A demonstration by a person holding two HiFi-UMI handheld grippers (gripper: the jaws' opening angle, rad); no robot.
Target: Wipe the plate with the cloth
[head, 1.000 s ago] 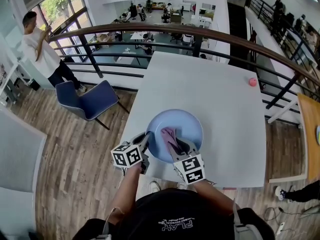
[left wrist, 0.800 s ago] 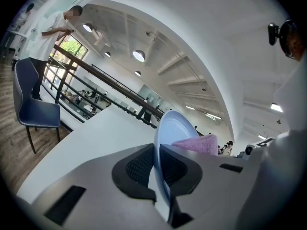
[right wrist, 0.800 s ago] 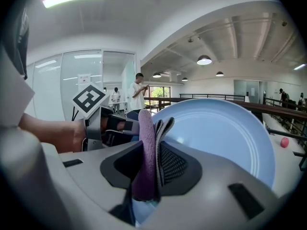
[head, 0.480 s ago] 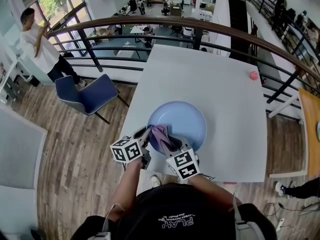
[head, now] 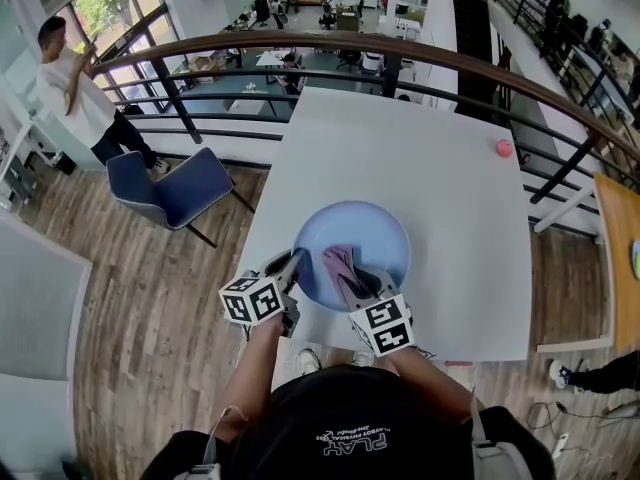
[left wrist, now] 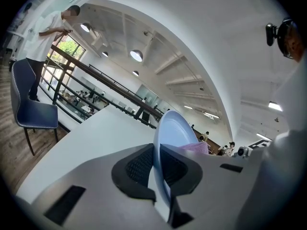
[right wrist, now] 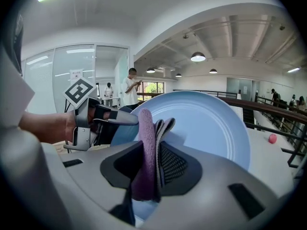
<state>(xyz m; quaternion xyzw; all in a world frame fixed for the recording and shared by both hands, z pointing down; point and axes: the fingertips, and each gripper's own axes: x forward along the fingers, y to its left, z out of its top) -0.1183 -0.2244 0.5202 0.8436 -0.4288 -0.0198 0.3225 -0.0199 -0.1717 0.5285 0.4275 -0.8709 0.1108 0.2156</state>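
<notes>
Your left gripper (head: 297, 263) is clamped on the near-left rim of the pale blue plate (head: 375, 230). The plate rests on the white table (head: 400, 148), close to the table's near edge. Your right gripper (head: 352, 280) is pinched shut on a folded purple cloth (head: 338, 264), which lies against the plate's inner face, just right of the left gripper.

Judging from this, the thin rim hold is the weak spot. A hard press could lever the plate out of the jaws and slide it off the table towards you. Dragging could tug the cloth loose, leaving bare jaws to scrape the plate. The two grippers are also near enough to collide. A pink ball (head: 503, 148) lies well beyond the plate and is harmless.
</notes>
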